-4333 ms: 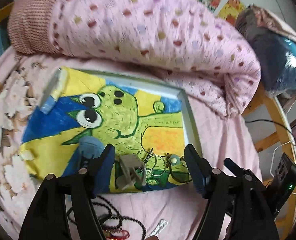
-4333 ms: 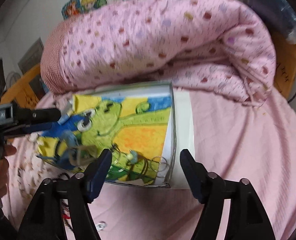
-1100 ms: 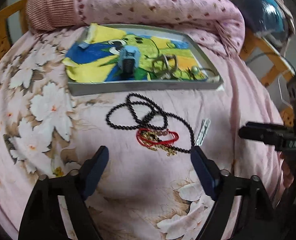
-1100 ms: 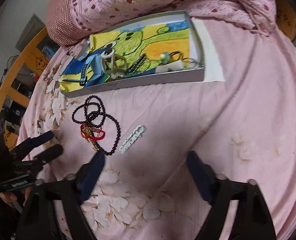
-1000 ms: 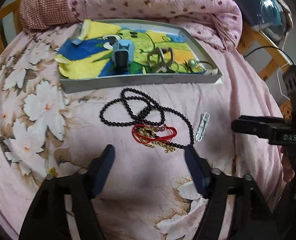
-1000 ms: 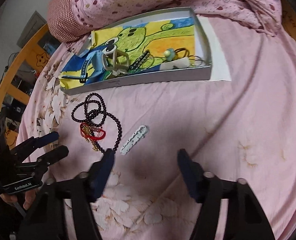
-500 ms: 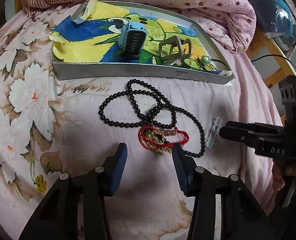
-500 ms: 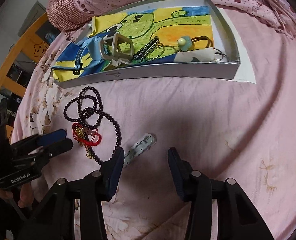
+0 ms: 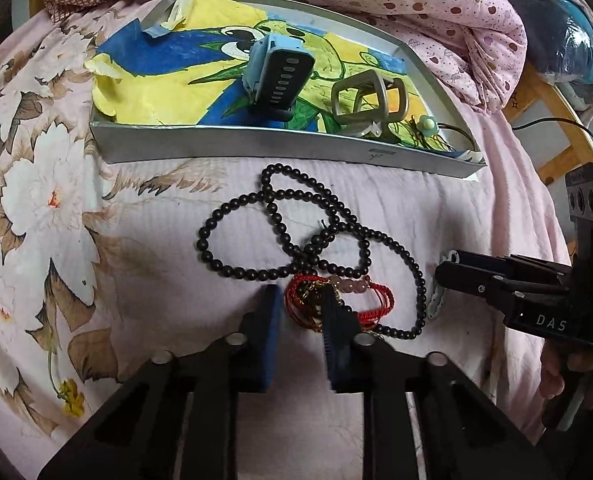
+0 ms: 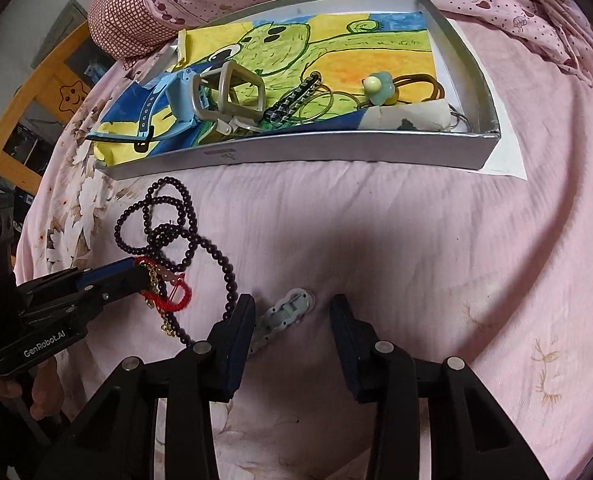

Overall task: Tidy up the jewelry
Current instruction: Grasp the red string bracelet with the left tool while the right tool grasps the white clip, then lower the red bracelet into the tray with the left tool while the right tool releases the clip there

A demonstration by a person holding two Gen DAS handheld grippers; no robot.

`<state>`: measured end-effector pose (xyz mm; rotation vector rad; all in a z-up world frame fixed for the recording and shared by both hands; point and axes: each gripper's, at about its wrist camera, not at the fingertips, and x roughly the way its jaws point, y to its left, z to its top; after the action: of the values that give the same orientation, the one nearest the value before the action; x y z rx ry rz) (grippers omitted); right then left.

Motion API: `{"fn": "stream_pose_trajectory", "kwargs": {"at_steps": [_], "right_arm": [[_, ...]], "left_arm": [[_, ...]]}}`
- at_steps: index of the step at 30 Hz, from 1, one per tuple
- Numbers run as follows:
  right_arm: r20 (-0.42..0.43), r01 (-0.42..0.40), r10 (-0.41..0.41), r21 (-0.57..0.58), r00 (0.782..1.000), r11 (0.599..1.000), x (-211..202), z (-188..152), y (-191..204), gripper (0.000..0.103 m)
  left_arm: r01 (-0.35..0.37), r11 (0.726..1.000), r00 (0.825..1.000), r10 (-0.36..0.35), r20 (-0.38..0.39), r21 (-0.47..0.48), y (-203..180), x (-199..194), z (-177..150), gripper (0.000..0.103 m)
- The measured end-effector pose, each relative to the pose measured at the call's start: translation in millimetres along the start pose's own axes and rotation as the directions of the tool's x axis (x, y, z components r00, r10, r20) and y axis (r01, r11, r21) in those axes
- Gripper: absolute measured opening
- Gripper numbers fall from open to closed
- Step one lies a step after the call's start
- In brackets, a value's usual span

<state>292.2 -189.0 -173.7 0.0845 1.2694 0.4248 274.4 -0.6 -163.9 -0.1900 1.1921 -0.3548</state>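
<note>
The left gripper (image 9: 301, 300) has its fingers narrowed around the red bracelet (image 9: 338, 300), probably to lift it into the tray (image 9: 280, 148) at twelve o'clock. The right gripper (image 10: 290, 312) hangs with fingers spread over the pale hair clip (image 10: 284, 314).

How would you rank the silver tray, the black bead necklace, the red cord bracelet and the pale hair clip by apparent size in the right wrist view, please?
1. Silver tray
2. Black bead necklace
3. Red cord bracelet and pale hair clip: alike, both partly hidden, so unranked.
</note>
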Motion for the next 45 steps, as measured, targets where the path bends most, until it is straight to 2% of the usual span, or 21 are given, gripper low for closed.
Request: {"fn": "stream_pose_trajectory", "kwargs": {"at_steps": [2,5,7,17,20,21,25,36,42,45], "right_arm": [[0.002,0.007,-0.007,-0.007,1.0,1.0,0.8,0.0,2.1,0.037],[0.005,0.017,-0.017,-0.019,1.0,1.0,2.1,0.1,4.4,0.037],[0.006,0.023,-0.022,-0.025,1.0,0.999,2.5,-0.1,5.3,0.033],[0.011,0.015,-0.014,-0.024,1.0,1.0,3.5,-1.7,3.5,0.033],[0.025,0.04,-0.039,-0.049,0.999,0.998,3.4,-3.6,7.0,0.027],[0.029,0.042,-0.041,-0.056,0.999,0.998,3.3,-4.4,8.2,0.022],[0.032,0.042,-0.04,-0.078,0.999,0.996,3.6,-7.6,13.1,0.018],[0.05,0.018,-0.012,-0.119,0.999,0.993,-7.9,-12.6,28.3,0.015],[0.101,-0.047,0.051,-0.04,0.994,0.998,-25.4,-5.3,20.2,0.015],[0.154,-0.072,0.072,-0.007,0.985,0.997,-40.1,0.6,15.2,0.015]], "left_arm": [[0.013,1.0,1.0,-0.014,-0.005,-0.012,1.7,0.2,-0.7,0.006],[0.015,1.0,1.0,-0.015,-0.016,-0.012,0.1,0.2,-1.6,0.003],[0.005,1.0,1.0,-0.005,-0.01,-0.002,-1.6,-2.3,-2.8,0.002],[-0.011,1.0,1.0,0.011,-0.014,0.008,-6.1,-18.3,-18.5,0.001],[-0.02,1.0,1.0,0.02,-0.008,0.02,-9.8,-21.2,-21.8,0.001],[-0.025,0.999,1.0,0.025,-0.007,0.027,-11.1,-21.5,-22.8,0.001],[-0.038,0.998,0.999,0.038,0.005,0.045,-15.3,-21.1,-23.8,0.001],[-0.037,0.998,0.995,0.032,0.098,0.047,-22.1,-37.0,-24.5,0.001],[-0.033,0.999,0.986,0.026,0.163,0.038,-26.0,-52.1,-23.0,0.001],[-0.034,0.999,0.98,0.025,0.197,0.042,-31.7,-58.3,-16.8,0.001]]}}
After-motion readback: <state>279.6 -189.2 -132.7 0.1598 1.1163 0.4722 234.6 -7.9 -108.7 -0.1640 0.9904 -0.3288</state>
